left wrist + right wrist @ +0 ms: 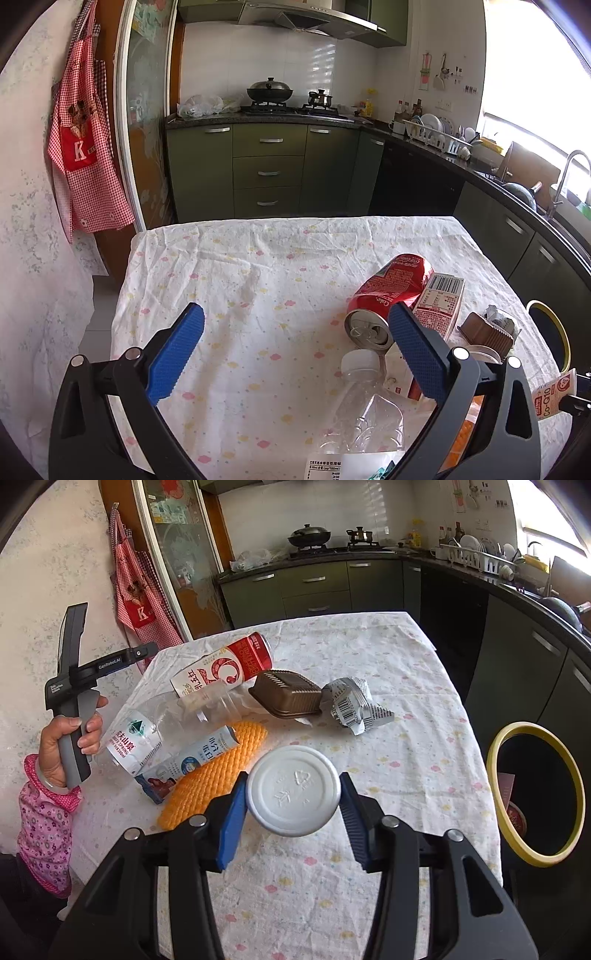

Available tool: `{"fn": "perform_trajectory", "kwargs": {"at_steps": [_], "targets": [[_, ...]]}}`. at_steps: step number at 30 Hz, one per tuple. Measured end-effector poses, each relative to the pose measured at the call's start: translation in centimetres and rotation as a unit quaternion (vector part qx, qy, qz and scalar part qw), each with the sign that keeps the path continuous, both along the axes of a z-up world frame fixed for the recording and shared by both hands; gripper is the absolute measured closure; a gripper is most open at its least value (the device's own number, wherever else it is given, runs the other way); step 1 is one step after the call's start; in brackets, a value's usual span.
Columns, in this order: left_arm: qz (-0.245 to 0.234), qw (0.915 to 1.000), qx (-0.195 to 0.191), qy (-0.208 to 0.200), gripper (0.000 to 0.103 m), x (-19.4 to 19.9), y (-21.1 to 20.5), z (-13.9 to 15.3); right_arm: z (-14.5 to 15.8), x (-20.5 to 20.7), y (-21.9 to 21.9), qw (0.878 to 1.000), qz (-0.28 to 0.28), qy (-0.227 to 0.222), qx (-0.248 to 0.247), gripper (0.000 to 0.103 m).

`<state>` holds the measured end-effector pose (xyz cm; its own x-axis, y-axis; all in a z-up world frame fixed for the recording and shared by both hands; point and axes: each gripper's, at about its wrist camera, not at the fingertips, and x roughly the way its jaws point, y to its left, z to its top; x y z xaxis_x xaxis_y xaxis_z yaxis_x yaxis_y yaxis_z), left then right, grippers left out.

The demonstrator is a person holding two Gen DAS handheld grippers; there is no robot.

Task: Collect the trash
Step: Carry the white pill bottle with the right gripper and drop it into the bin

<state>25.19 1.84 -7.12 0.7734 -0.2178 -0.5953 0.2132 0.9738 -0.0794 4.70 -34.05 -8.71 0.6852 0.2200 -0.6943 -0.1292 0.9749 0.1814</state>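
Your right gripper (293, 805) pinched a round white plastic lid (293, 791) over the wrinkled floral tablecloth (369, 867), left gripper (295, 347) spread, in a green-cabinet kitchen (269, 170).

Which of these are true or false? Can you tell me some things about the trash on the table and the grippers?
1. The right gripper holds a white cup. True.
2. The left gripper is squeezing the red can. False: it is open, holding nothing.
3. The clear bottle stands upright. False: it lies on its side.
4. A bin with a yellow rim stands beside the table. True.
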Motion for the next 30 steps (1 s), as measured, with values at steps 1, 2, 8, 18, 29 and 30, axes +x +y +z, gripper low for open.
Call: {"fn": "perform_trajectory", "kwargs": {"at_steps": [1,2,8,18,29,30], "targets": [[0.0,1.0,0.0,0.0,0.005,0.0,0.0,0.0,0.1,0.0,0.0,1.0,0.002,-0.001,0.0,0.057],[0.0,1.0,0.0,0.0,0.005,0.0,0.0,0.0,0.3,-0.1,0.0,1.0,0.003,-0.001,0.0,0.057],[-0.001,1.0,0.001,0.0,0.005,0.0,0.1,0.0,0.7,-0.2,-0.3,1.0,0.006,-0.004,0.007,0.057],[-0.002,1.0,-0.007,0.003,0.005,0.1,0.2,-0.1,4.4,-1.1,-8.0,0.995,-0.086,-0.052,0.006,0.057],[-0.006,0.9999,-0.005,0.008,0.005,0.2,-0.1,-0.3,-2.0,3.5,-27.5,0.951,-0.308,0.015,-0.016,0.057],[-0.006,0.9999,-0.005,0.009,0.005,0.3,-0.1,-0.4,-2.7,4.0,-28.6,0.947,-0.319,0.019,-0.021,0.057]]}}
